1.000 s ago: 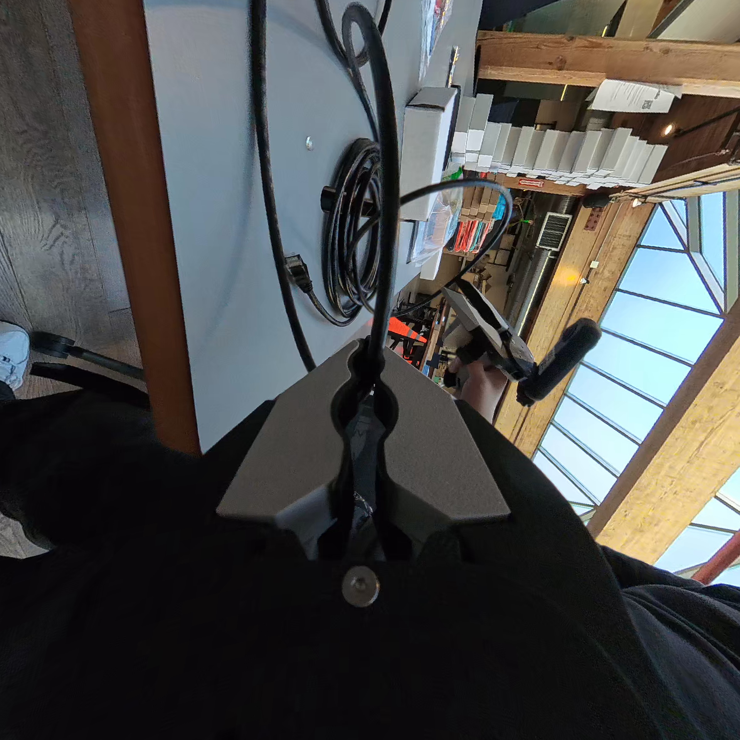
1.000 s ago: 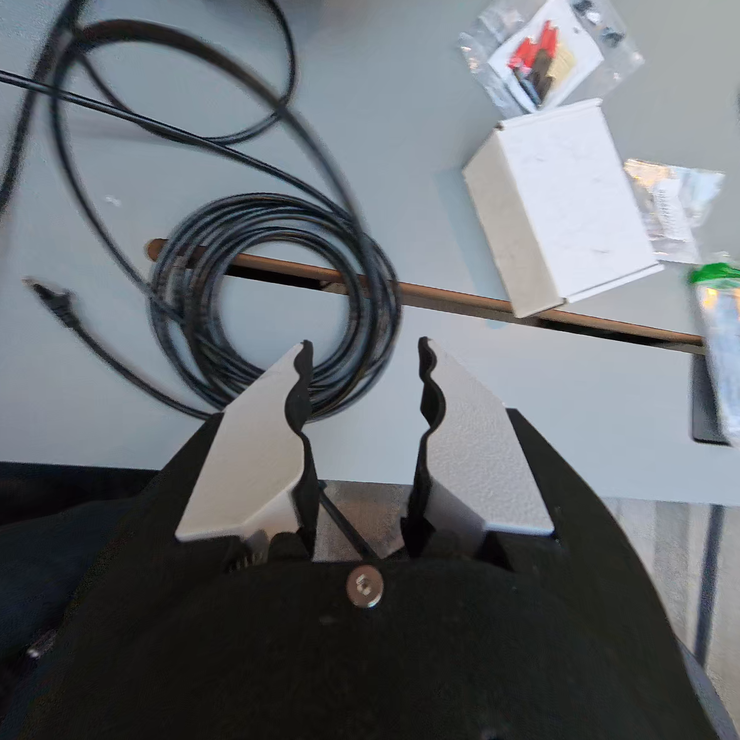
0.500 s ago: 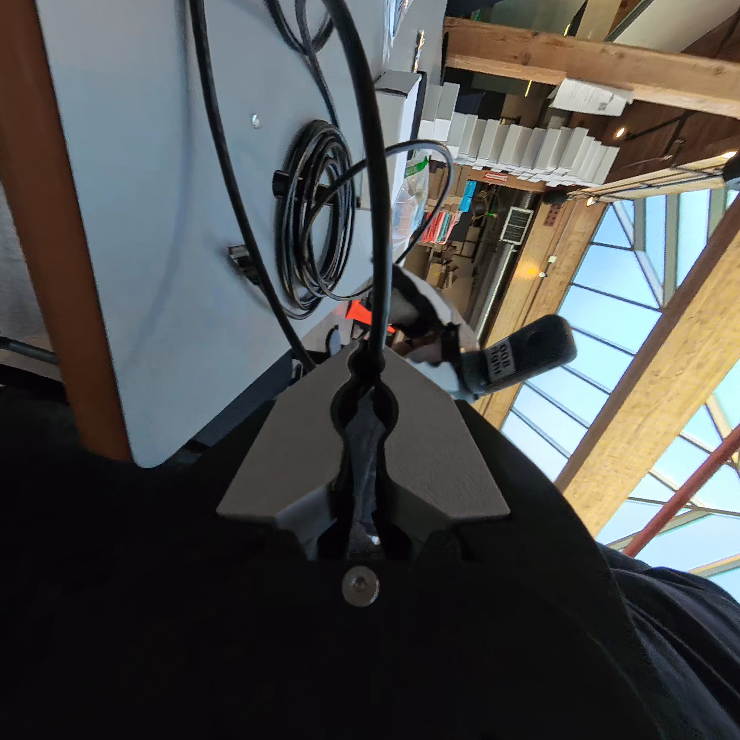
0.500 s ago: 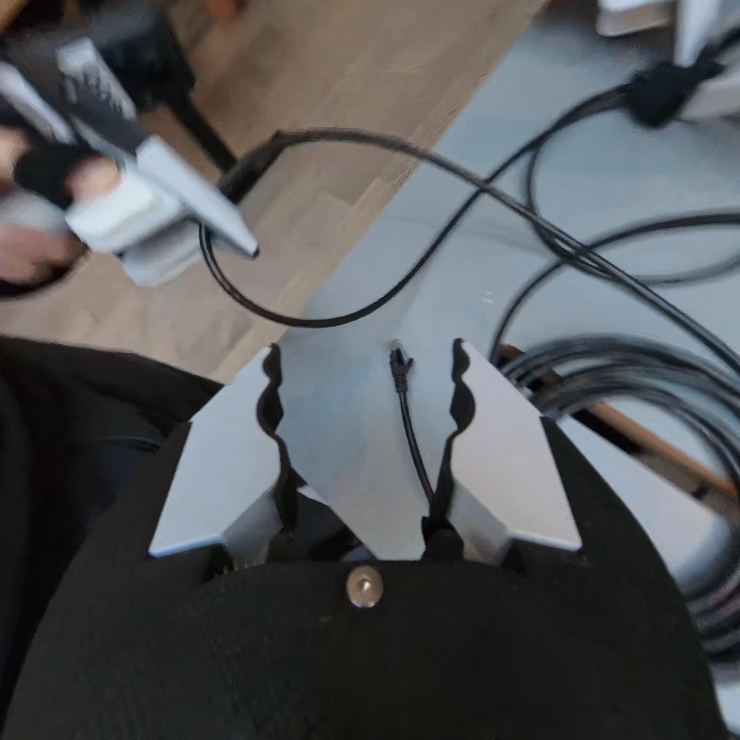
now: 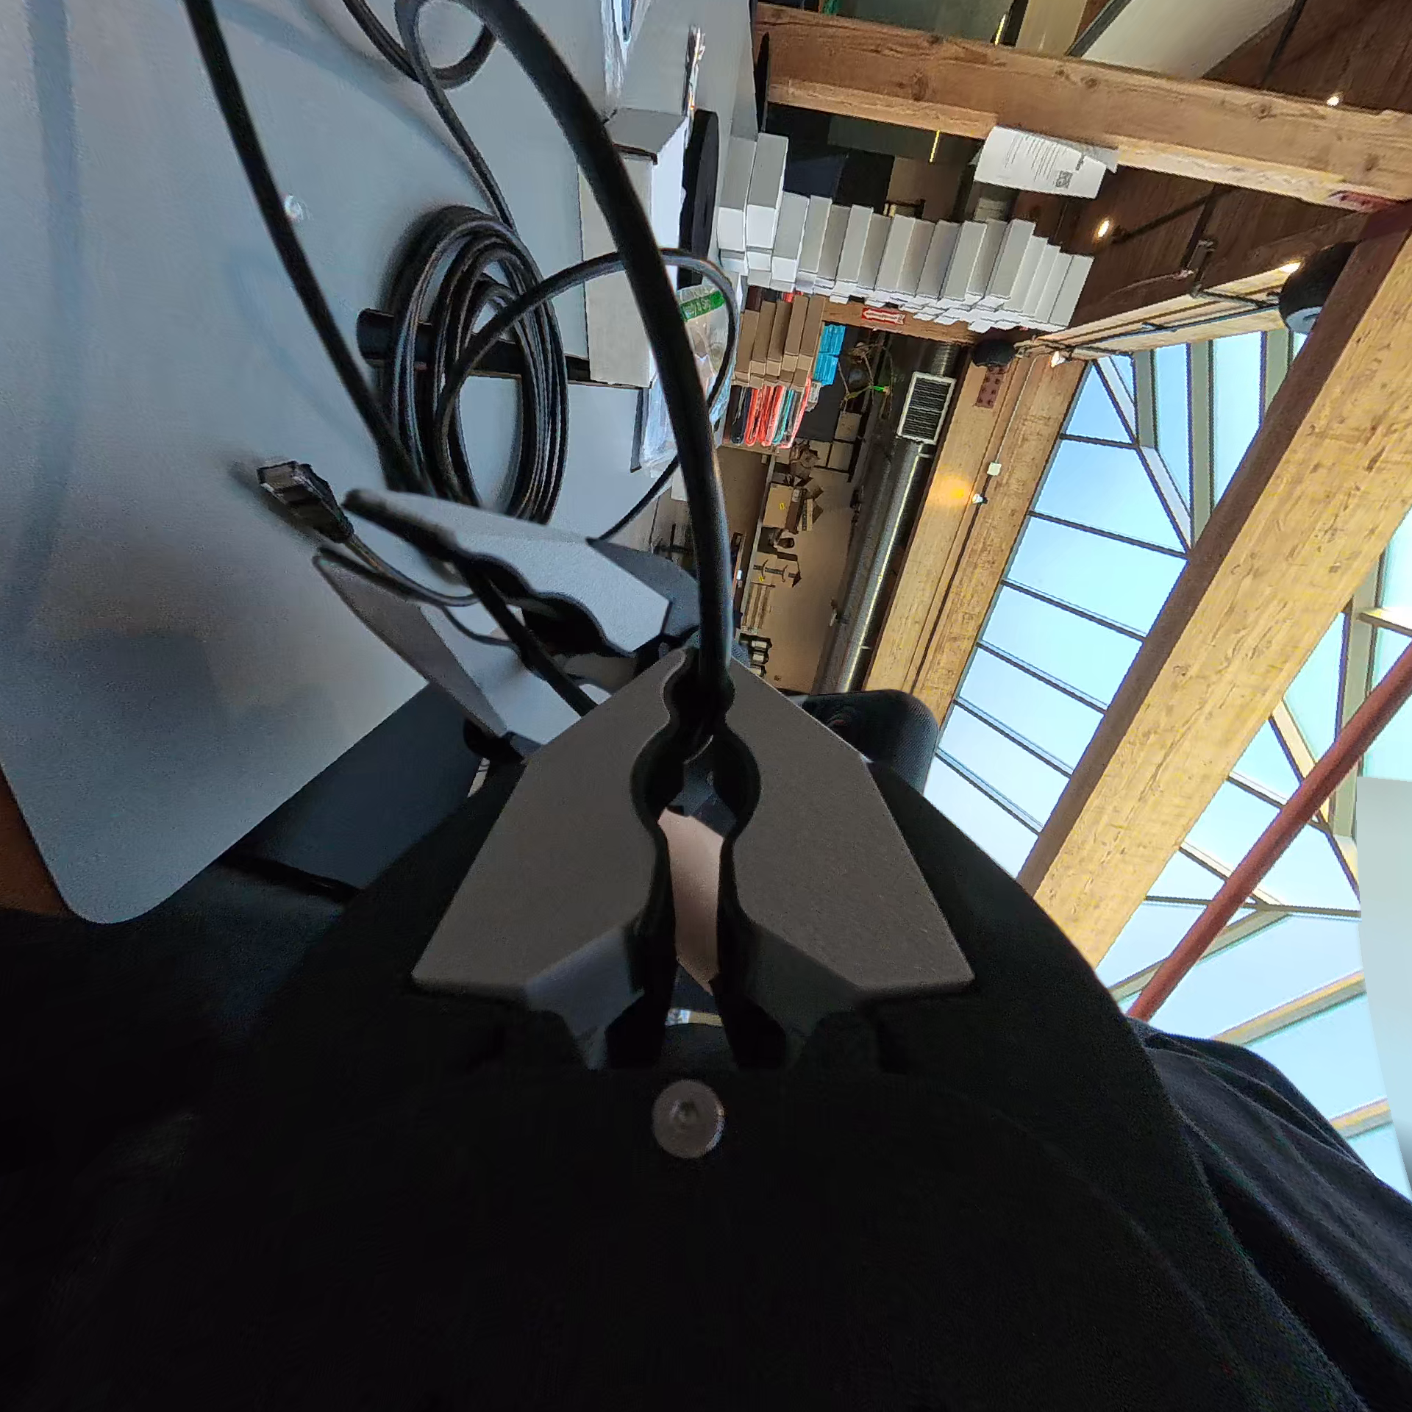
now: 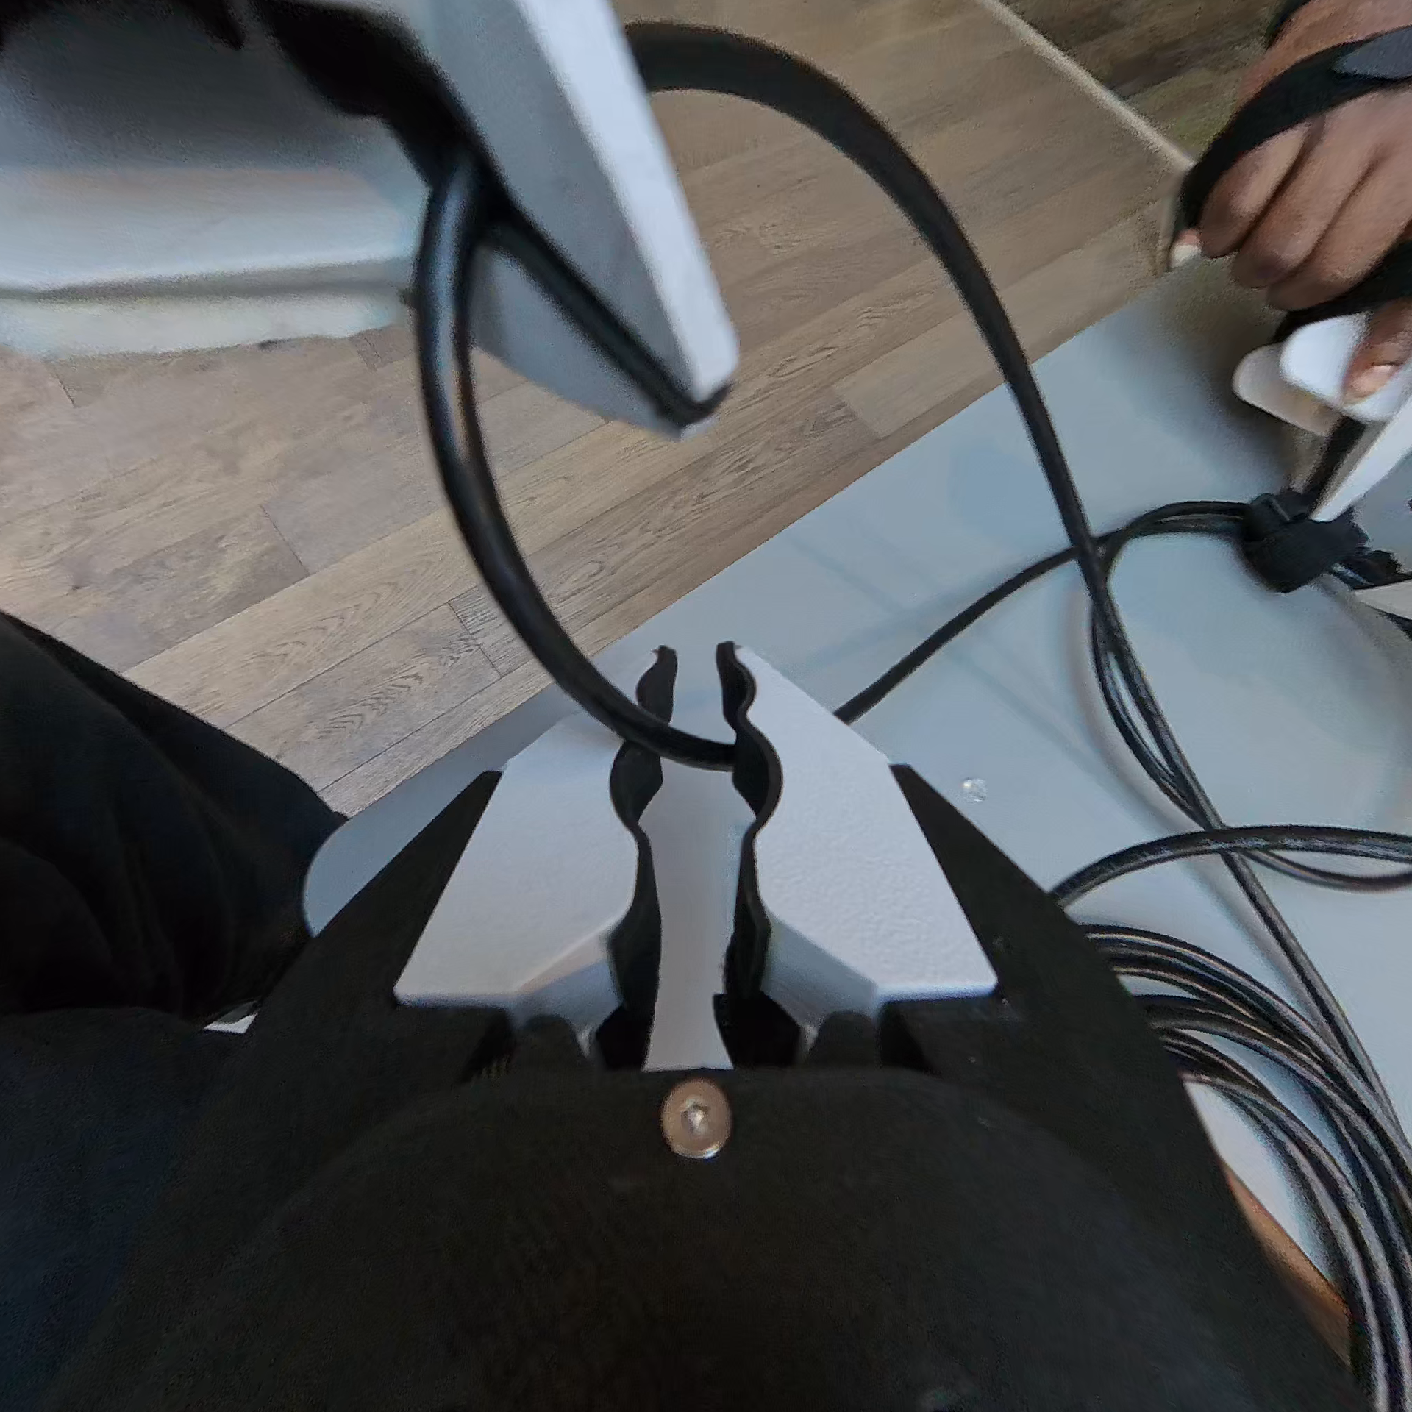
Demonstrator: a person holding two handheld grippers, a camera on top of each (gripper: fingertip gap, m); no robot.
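My left gripper (image 5: 691, 672) is shut on a black cable (image 5: 649, 267), which arcs up from its tips over the grey table (image 5: 114, 611). It also shows in the right wrist view (image 6: 680, 405), with the cable (image 6: 474, 497) looping down from it into my right gripper (image 6: 691, 657). The right gripper's jaws stand nearly together around the cable, just above the table edge (image 6: 955, 535). In the left wrist view the right gripper (image 5: 340, 531) lies close beside the left one. The cable's plug (image 5: 294, 489) sticks out past its tips.
A coil of black cable (image 5: 474, 367) lies on the table, also at lower right in the right wrist view (image 6: 1261, 1070). A white box (image 5: 634, 176) stands beyond it. A hand (image 6: 1314, 176) holds a white object near a strapped cable bundle (image 6: 1291, 542). Wood floor (image 6: 267, 497) lies below. My right fingertips sit around 10 centimeters from my left ones.
My right gripper swung from over the coil toward the left gripper and closed from wide open to nearly together around the cable. The left gripper kept its grip and tilted.
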